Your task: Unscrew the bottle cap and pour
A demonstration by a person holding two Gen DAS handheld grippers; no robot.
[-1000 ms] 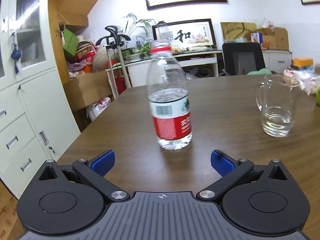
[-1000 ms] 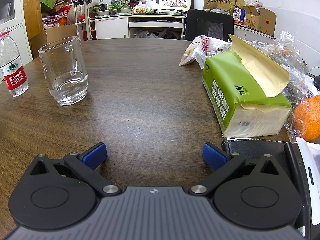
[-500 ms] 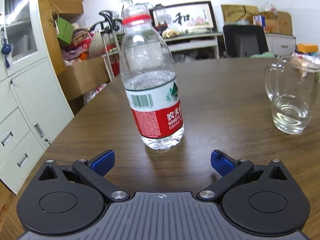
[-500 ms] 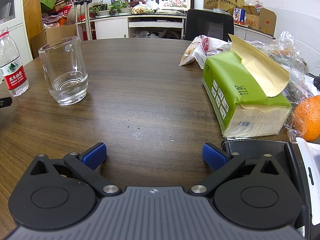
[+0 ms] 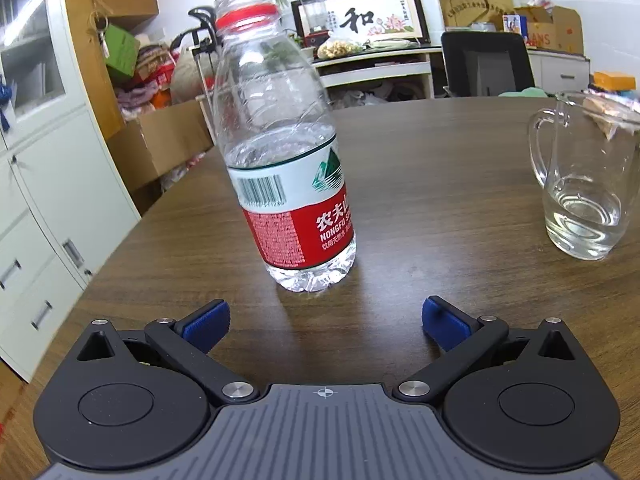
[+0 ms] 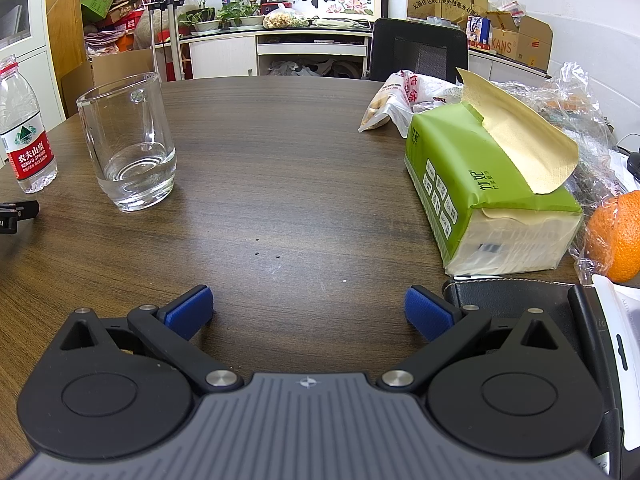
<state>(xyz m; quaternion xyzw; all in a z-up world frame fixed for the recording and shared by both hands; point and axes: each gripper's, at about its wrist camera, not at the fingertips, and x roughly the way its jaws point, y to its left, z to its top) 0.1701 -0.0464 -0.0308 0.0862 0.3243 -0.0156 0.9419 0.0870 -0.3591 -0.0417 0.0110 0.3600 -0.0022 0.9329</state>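
A clear water bottle (image 5: 288,184) with a red and white label stands upright on the brown table, partly filled. A red ring (image 5: 247,14) sits at its neck and the mouth above looks uncapped. My left gripper (image 5: 325,322) is open, its blue pads just short of the bottle's base. A glass mug (image 5: 582,184) with a little water stands to the right. In the right wrist view the bottle (image 6: 25,136) is far left, the mug (image 6: 130,142) beside it. My right gripper (image 6: 307,312) is open and empty over the table.
A green tissue pack (image 6: 488,196), plastic bags (image 6: 404,100) and an orange (image 6: 618,236) lie at the right. A black case (image 6: 520,296) lies by my right gripper. The left gripper's tip (image 6: 18,214) shows at the left edge. White cabinets (image 5: 44,184) stand beyond the table's left edge.
My left gripper has moved forward to the bottle, which now looms large just ahead of the open pads. The right gripper has not moved.
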